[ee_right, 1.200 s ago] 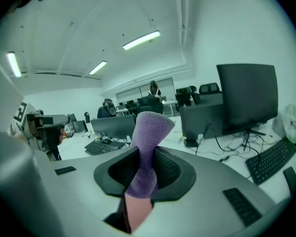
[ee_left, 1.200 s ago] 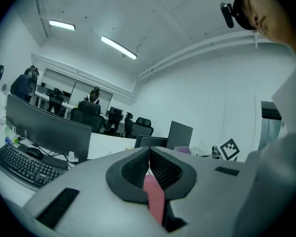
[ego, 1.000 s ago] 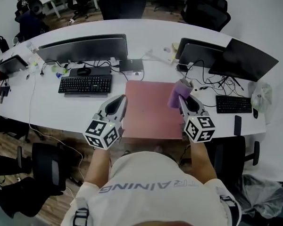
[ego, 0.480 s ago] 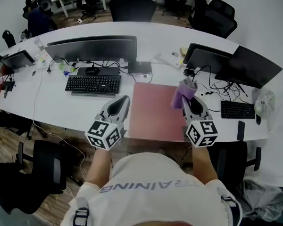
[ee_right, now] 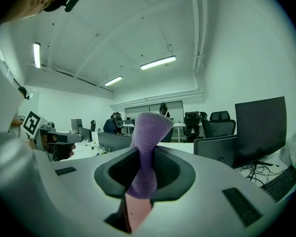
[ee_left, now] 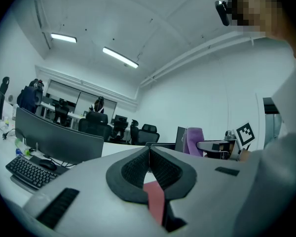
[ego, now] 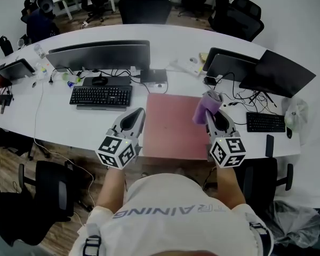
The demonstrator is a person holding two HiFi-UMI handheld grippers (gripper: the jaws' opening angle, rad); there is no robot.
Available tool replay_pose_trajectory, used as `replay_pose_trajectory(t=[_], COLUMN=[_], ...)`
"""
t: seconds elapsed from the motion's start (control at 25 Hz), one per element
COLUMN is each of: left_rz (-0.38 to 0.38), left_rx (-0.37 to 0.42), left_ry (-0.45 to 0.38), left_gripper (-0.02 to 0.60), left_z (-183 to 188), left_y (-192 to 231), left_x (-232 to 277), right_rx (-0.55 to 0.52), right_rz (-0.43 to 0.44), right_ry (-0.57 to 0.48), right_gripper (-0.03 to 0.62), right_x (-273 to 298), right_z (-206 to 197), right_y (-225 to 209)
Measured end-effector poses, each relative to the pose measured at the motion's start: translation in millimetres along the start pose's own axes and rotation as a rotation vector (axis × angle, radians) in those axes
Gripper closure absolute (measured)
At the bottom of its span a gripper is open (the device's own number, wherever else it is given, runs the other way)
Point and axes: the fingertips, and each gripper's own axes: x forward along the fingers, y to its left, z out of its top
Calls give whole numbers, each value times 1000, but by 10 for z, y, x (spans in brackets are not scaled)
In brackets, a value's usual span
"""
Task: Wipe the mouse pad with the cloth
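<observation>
Right tool (ego: 212,116) pinches the fuzzy purple cloth (ego: 205,107) over the three-o'clock edge of the pink rectangular mouse pad (ego: 168,126). Left tool (ego: 134,119), pressed together and empty, sits at nine. Best to lower the cloth flat and sweep evenly.

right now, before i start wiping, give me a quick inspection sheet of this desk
surface: white curved table, no spills seen
job's things: pink mouse pad lies flat at the front edge, between the grippers; purple cloth sticks up out of the right gripper
clutter: black keyboard left of the pad, second keyboard at right, monitors behind
grippers: left gripper shut, empty; right gripper shut on the cloth
cables: tangle right of the pad; one cord hangs off the front edge at left
surroundings: office chairs beyond the table
</observation>
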Motion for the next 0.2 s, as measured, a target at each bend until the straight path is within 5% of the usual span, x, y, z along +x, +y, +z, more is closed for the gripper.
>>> replay_pose_trajectory(t=[0.2], left_rz=[-4], left_rx=[-5], left_ry=[6], left_gripper=[549], left_z=[-42], left_y=[-29], left_x=[82], right_rx=[4], right_rz=[3], right_ry=[9], right_gripper=[499], right_x=[15], right_z=[-36], right_y=[-69])
